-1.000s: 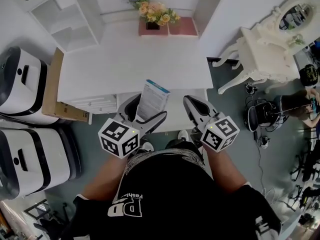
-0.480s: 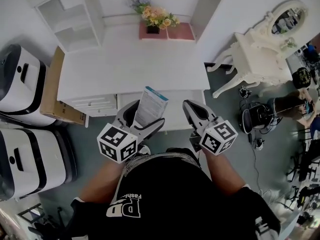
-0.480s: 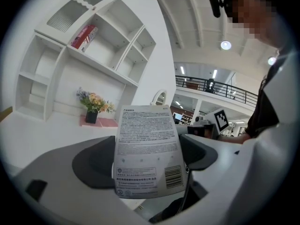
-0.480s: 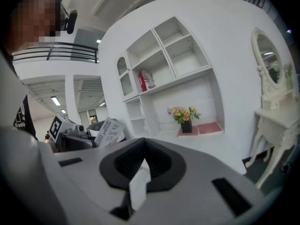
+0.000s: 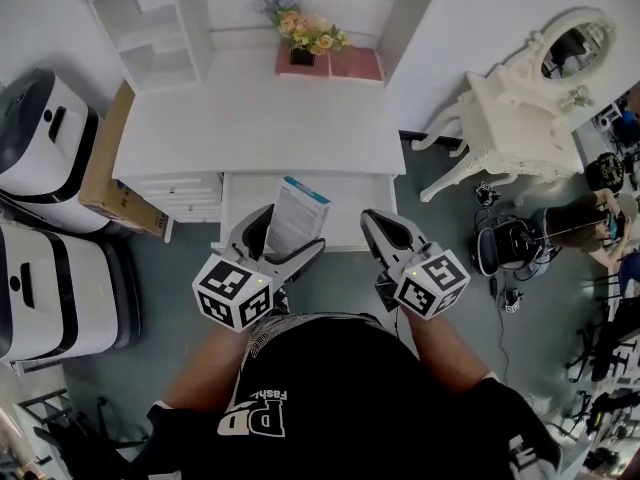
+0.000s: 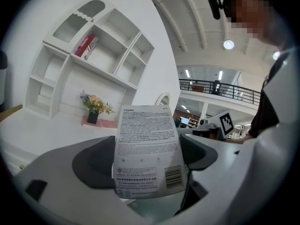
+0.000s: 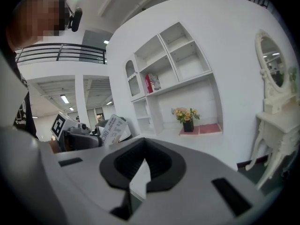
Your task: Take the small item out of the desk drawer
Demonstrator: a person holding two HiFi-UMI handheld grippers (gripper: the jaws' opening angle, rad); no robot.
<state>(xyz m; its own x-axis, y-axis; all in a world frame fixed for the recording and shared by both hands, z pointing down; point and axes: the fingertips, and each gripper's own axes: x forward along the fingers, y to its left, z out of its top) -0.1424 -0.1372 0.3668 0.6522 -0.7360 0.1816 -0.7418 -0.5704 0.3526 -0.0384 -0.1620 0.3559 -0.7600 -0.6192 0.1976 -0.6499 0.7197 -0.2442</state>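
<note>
— Where's the item?
— Centre frame: the white printed paper packet [image 6: 147, 150] is clamped in the left tongs [image 5: 284, 242], above the open white drawer [image 5: 350, 208]. Right tongs [image 7: 142, 167] closed, empty.
— Advice?
— Grip firmly and lift clear of the white worktop [image 5: 260, 128].

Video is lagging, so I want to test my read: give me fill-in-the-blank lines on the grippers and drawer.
1. The printed packet is clamped in the ____ gripper.
2. The right gripper has its jaws together and holds ____.
3. In the head view, the desk drawer is ____.
Missing words: left; nothing; open.
</note>
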